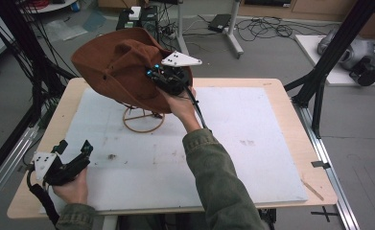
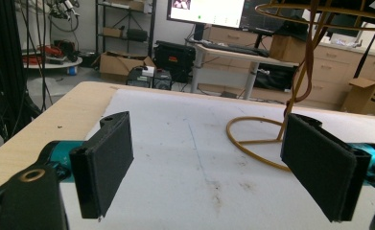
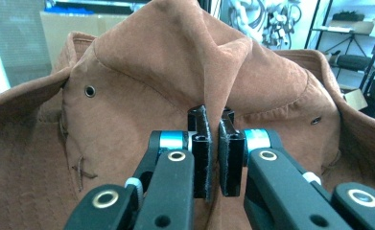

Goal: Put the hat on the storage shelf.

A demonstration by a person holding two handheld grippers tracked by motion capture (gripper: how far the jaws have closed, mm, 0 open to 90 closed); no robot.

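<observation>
- Two hand-held grippers are at work: the right gripper (image 1: pixel 157 76) sits in the upper middle of the high view, the left gripper (image 1: pixel 75 149) in its lower left corner.
- The right gripper's jaws are pressed together on a pinched fold of the brown suede wide-brimmed hat (image 1: pixel 113 62); in the right gripper view the fold of the hat (image 3: pixel 214 62) rises straight up from between the two black pads at the centre of the frame, with the crown spreading to both sides.
- The hat is tilted, its brim lifted toward the upper left of the high view, and it hangs over the yellow wire hat stand (image 1: pixel 142 120), whose round base ring rests on the white foam mat (image 1: pixel 252 143) just below the hat.
- The left gripper's jaws stand wide apart with nothing between them; in the left gripper view the stand (image 2: pixel 257 136) lies beyond the right-hand pad, at the centre right of the frame.
- The mat covers most of the light wooden table (image 1: pixel 295 134).
</observation>
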